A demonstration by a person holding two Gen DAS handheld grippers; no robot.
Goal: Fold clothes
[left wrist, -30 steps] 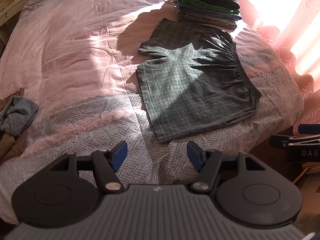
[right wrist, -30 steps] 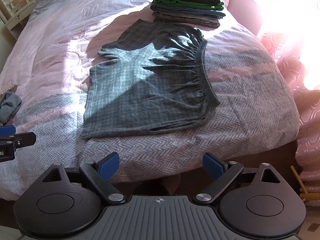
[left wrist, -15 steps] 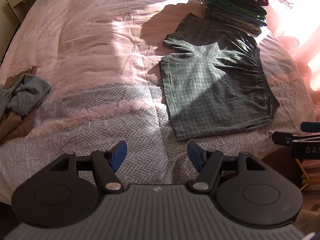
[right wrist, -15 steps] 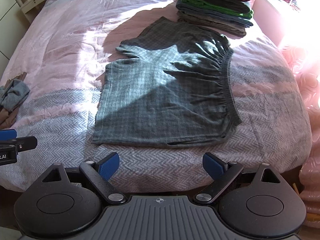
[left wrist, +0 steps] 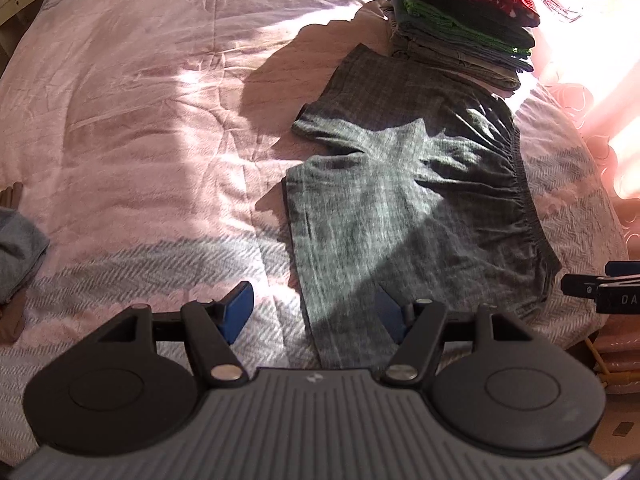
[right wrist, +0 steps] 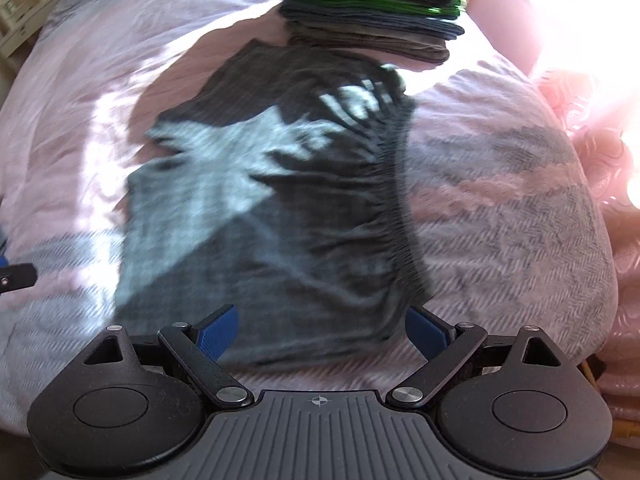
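Observation:
A pair of grey checked shorts (left wrist: 408, 216) lies flat on the pink bed, waistband to the right; it also shows, blurred, in the right wrist view (right wrist: 272, 216). My left gripper (left wrist: 316, 314) is open, low over the shorts' near left hem corner. My right gripper (right wrist: 320, 332) is open, low over the near hem by the waistband end. Its tip shows at the right edge of the left wrist view (left wrist: 600, 292). Neither holds cloth.
A stack of folded clothes (left wrist: 464, 20) with a red piece on top stands just behind the shorts, also in the right wrist view (right wrist: 372, 12). A crumpled grey garment (left wrist: 16, 256) lies at the bed's left. The bed edge (right wrist: 592, 280) drops off on the right.
Both grippers have moved forward and down toward the shorts' near hem. The shorts now reach between the fingers in both views. Both stayed open.

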